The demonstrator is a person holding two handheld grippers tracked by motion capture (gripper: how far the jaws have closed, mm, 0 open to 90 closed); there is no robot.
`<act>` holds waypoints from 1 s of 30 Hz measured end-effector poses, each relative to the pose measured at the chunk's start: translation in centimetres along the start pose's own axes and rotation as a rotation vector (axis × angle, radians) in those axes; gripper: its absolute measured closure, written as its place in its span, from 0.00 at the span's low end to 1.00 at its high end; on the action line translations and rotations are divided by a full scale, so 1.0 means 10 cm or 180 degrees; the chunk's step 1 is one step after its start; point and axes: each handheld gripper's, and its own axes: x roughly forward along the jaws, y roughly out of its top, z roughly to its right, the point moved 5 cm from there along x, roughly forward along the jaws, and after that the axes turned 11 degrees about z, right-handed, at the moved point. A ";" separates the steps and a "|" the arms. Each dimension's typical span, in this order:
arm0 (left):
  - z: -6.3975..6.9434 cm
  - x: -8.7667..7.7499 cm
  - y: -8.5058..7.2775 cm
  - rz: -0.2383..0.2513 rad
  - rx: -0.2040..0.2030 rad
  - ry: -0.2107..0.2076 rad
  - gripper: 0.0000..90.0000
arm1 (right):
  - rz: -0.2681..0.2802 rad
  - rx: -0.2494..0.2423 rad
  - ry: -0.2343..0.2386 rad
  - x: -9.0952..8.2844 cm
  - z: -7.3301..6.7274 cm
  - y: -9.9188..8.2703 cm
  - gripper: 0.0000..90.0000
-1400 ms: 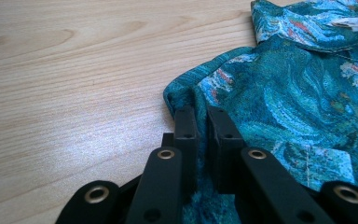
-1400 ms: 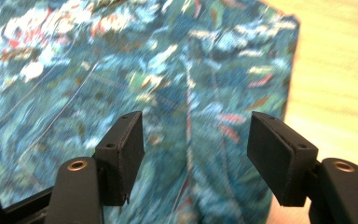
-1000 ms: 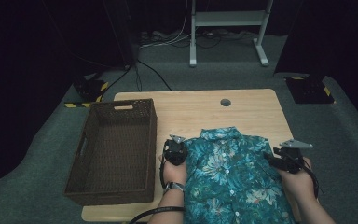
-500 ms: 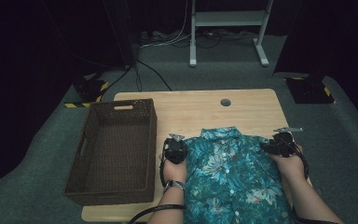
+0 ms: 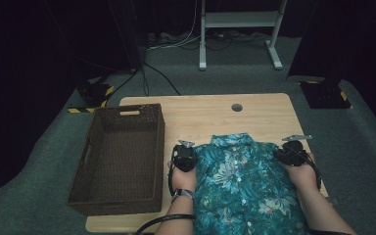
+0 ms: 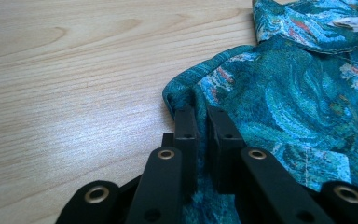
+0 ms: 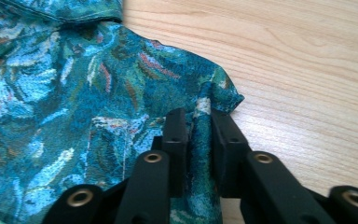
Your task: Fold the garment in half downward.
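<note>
A light wooden counter with rounded corners stands on grey carpet. A small dark round hole sits in the counter's far middle part. On its left side rests a dark brown woven basket, rectangular, with a cut-out handle in its far wall; its near left corner juts past the counter's edge. Beyond the counter rise the white legs of a frame, with cables lying on the floor by them. A black block with yellow-and-black striped tape sits on the carpet to the far left, and a black plate with similar tape lies to the far right.
</note>
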 end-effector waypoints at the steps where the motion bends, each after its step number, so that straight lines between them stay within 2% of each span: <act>1: -0.01 0.01 0.01 -0.0010 -0.0094 -0.0009 0.93 | 0.0006 0.0032 0.0024 0.00 0.00 0.00 0.90; 2: -0.01 0.01 0.01 -0.0011 -0.0149 -0.0018 0.93 | 0.0008 0.0042 0.0035 0.01 0.00 0.00 0.91; 4: 0.00 0.02 0.01 -0.0016 -0.0018 -0.0006 0.94 | 0.0006 0.0037 0.0046 0.01 -0.02 0.00 0.94; 5: 0.01 0.02 0.01 -0.0014 0.0007 -0.0002 0.94 | 0.0009 0.0028 0.0045 0.01 -0.02 0.00 0.95; 7: 0.00 0.01 0.02 -0.0027 -0.0059 -0.0014 0.95 | 0.0005 0.0061 0.0049 0.01 -0.02 0.00 0.96; 9: 0.00 0.01 0.03 -0.0030 -0.0066 -0.0004 0.96 | -0.0033 0.0131 0.0084 0.00 -0.03 0.00 0.96; 11: -0.01 -0.01 0.05 -0.0003 -0.0079 -0.0010 0.96 | -0.0040 0.0097 0.0079 -0.02 -0.04 0.02 0.96; 15: 0.02 -0.06 0.11 0.0060 -0.0102 -0.0033 0.96 | 0.0080 0.0034 0.0045 -0.13 -0.04 0.09 0.96; 18: 0.12 -0.17 0.26 0.0157 -0.0075 -0.0050 0.96 | 0.0201 0.0051 0.0013 -0.24 -0.02 0.16 0.96; 22: 0.23 -0.28 0.49 0.0330 -0.0034 -0.0137 0.96 | 0.0335 -0.0025 -0.0047 -0.40 -0.01 0.28 0.96; 25: 0.26 -0.33 0.61 0.0393 0.0008 -0.0163 0.96 | 0.0437 -0.0054 -0.0093 -0.50 0.03 0.39 0.97; 30: 0.27 -0.40 0.81 0.0498 -0.0015 -0.0175 0.96 | 0.0566 -0.0081 -0.0175 -0.60 0.09 0.54 0.97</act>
